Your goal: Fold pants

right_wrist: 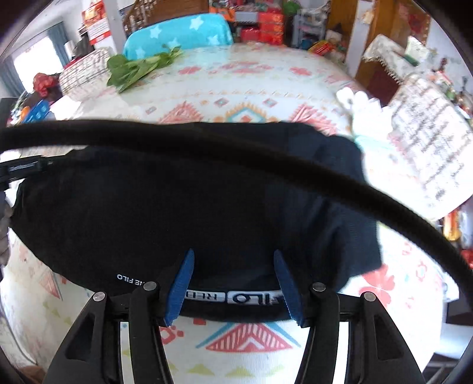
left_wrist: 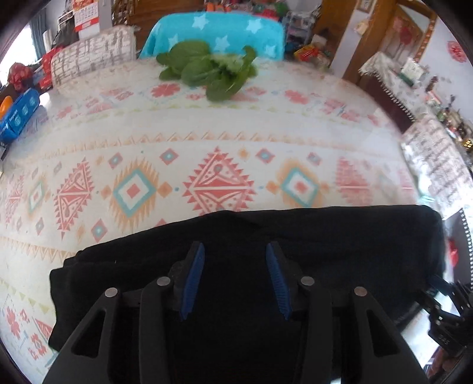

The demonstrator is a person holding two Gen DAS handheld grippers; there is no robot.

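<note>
Writing: white letters are running along the waistband [right_wrist: 233, 297] of the pants [right_wrist: 189, 206]; seen upside down in the right wrist view, "FILO" is reading clearly, and "RE" is showing beside it before the left finger cuts it off. A smaller "FILO" print is sitting further left on the same band. A red wall calendar [left_wrist: 85, 14] is hanging far beyond the pants, its print too small to read.
Pants: black, folded into a wide flat bundle, lying on the table [left_wrist: 207, 124] at its near edge, waistband toward the right camera.
Left hand-held gripper [left_wrist: 235, 277]: jaws are standing apart, blue pads [left_wrist: 193, 280] hanging over the middle of the pants; whether the pads are touching the cloth I cannot tell, and nothing is being pinched between them.
Right hand-held gripper [right_wrist: 233, 283]: jaws are standing apart, straddling the waistband; the band is lying between the pads [right_wrist: 180, 286] without being squeezed.
Cable [right_wrist: 266, 153]: a black cable is arcing across the right wrist view, in front of the pants.
Table cover: a white cloth with red, orange and teal diamond patterns is lying under the pants.
Greens [left_wrist: 207, 68]: a bunch of leafy greens is lying well beyond the pants, at the far edge of the table.
Chair [left_wrist: 212, 32]: a teal cover with white stars is showing behind the greens, farthest from the pants.
</note>
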